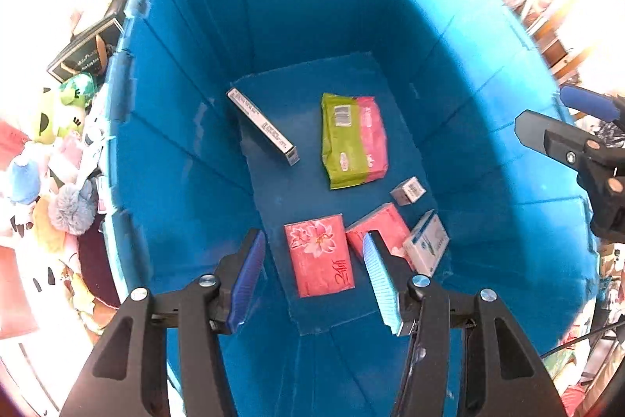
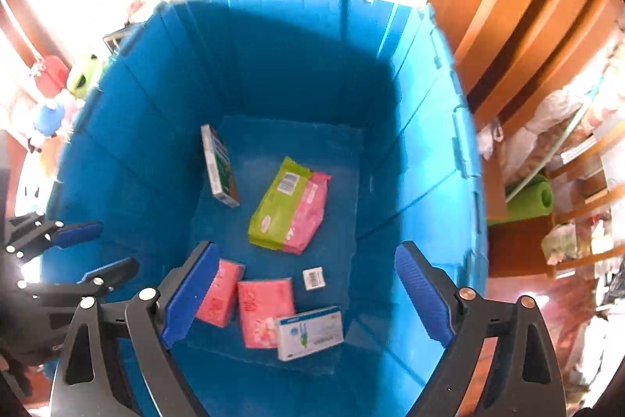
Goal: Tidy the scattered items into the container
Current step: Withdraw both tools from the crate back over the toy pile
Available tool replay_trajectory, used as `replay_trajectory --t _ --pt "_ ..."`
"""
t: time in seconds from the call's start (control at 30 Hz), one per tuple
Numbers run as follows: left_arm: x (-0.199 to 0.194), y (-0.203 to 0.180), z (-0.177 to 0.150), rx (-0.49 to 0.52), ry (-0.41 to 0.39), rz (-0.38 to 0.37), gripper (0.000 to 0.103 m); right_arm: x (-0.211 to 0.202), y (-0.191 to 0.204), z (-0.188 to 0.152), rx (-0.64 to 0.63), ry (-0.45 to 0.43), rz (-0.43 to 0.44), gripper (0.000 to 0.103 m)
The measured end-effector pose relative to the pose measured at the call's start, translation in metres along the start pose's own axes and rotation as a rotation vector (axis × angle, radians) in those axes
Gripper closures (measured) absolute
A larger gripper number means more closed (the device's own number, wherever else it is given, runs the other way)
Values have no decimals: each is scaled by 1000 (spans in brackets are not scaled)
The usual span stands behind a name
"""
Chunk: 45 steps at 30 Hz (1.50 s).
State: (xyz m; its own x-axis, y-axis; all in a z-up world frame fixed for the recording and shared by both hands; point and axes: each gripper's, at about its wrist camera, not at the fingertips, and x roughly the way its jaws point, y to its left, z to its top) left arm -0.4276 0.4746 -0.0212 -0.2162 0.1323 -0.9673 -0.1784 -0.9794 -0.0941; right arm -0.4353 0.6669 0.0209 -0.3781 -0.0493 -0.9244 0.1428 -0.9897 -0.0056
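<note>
Blue bin (image 1: 187,143) with the packets lies straight below both empty grippers, left gripper (image 1: 312,276) half apart, right gripper (image 2: 308,296) spread wide.

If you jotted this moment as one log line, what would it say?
left gripper: open, empty | right gripper: open, empty | both above blue bin | in bin: green-pink pack, two pink packs, three boxes

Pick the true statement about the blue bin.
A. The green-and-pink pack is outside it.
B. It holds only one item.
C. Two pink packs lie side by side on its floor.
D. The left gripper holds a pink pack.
C: two pink packs lie next to each other on the floor of the bin, among other items; both grippers are open and empty above it.
</note>
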Motion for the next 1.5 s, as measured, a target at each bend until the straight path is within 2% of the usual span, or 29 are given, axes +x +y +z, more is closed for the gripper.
replay_trajectory --t 0.13,0.27,0.37,0.43,0.57,0.67,0.83,0.93,1.1,1.23,1.43,1.5 --pt "-36 0 -25 64 -98 -46 51 -40 15 -18 3 -80 -10 1" --pt "-70 5 -57 114 -212 -86 51 -75 30 -44 24 -175 -28 1" --pt "-88 8 -80 155 -319 -75 50 -93 44 -69 37 -239 -63 0" --pt "-93 8 -92 165 -376 -69 46 -100 52 -84 51 -259 -48 0" --pt "-103 17 -114 129 -450 -63 46 -105 65 -110 76 -298 -10 0" --pt "-112 23 -133 92 -487 -62 46 -107 73 -127 75 -329 60 0" --pt "-131 33 -167 -4 -585 39 46 -110 100 -147 -1 -391 85 0" --pt "-132 48 -186 -70 -585 72 46 -107 121 -153 -40 -409 140 0" --pt "-125 98 -221 -189 -580 60 46 -97 165 -153 -102 -394 241 0" --pt "-124 152 -250 -275 -600 114 46 -103 211 -152 -160 -429 296 0" --pt "-123 260 -292 -390 -615 217 46 -99 294 -146 -192 -475 350 0" --pt "-117 302 -302 -399 -596 219 46 -88 326 -144 -189 -475 355 0"
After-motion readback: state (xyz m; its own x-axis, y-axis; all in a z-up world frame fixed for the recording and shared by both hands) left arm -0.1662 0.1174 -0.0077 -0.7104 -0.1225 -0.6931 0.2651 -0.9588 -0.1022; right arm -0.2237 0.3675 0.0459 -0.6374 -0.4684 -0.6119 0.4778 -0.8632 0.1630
